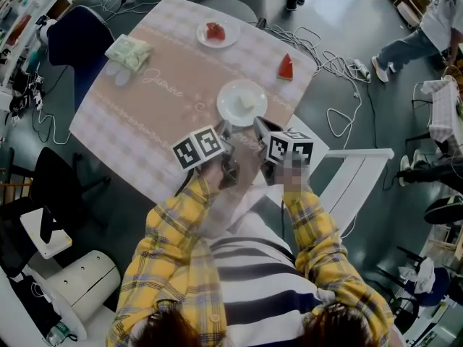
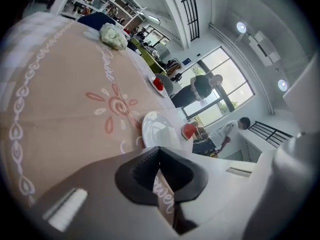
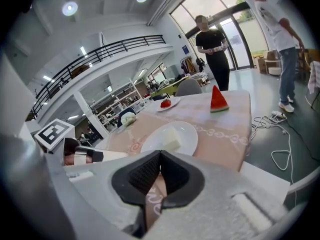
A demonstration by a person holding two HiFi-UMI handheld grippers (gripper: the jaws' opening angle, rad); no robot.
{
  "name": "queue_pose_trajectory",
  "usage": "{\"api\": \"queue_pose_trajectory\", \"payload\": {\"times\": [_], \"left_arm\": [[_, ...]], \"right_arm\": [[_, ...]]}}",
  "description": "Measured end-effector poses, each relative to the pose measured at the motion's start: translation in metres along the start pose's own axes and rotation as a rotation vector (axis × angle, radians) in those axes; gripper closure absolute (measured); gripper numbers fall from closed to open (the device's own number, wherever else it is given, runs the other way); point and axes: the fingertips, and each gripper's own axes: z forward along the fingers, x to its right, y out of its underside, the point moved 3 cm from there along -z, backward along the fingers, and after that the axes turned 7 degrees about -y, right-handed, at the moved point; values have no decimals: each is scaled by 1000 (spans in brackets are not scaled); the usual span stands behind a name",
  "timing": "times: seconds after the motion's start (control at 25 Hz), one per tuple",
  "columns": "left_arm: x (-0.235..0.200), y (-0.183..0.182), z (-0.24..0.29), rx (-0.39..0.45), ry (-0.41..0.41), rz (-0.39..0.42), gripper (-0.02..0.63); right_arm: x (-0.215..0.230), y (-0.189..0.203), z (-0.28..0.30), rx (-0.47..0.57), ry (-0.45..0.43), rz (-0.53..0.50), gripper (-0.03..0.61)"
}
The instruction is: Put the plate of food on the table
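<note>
A white plate (image 1: pixel 242 101) with a pale block of food (image 1: pixel 248 101) rests on the pink patterned table (image 1: pixel 145 121), just beyond both grippers. My left gripper (image 1: pixel 226 130) hovers over the table's near part, left of the plate, with its jaws shut and nothing between them. My right gripper (image 1: pixel 260 125) is beside it, also shut and empty. In the left gripper view the plate (image 2: pixel 159 129) lies just past the closed gripper (image 2: pixel 159 149). In the right gripper view the plate (image 3: pixel 172 136) and the food (image 3: pixel 171 143) sit right ahead of the closed gripper (image 3: pixel 160 154).
A watermelon wedge (image 1: pixel 286 67) stands at the table's right edge. A small plate with red food (image 1: pixel 217 32) is at the far edge, a green-white pouch (image 1: pixel 129 51) at the far left. Cables (image 1: pixel 340 63) trail on the floor. A white bench (image 1: pixel 354 179) is at the right.
</note>
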Motion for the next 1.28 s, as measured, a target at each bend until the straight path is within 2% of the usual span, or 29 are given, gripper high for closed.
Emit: {"api": "queue_pose_trajectory", "payload": {"times": [0.2,0.32,0.6,0.76,1.08,1.28], "left_arm": [[-1,19,-7,-33,87,-15,617],[-1,28,-17,-41,98,40,617],[-8,41,-52,-16,112,225,617],[-22,47,-80,7,92,305,617],[-45,61,-132,17,93,377,617],[-54,77,-156,-4,114,415,617]], "right_arm": [[-13,8,-4,2,-8,-15,580],[-22,16,-10,4,-16,0,581],[-50,43,-18,-10,-8,-16,581],[-72,62,-23,-19,-2,-30,581],[-113,100,-40,-23,24,-44,581],[-131,127,-56,-28,50,-38,581]]}}
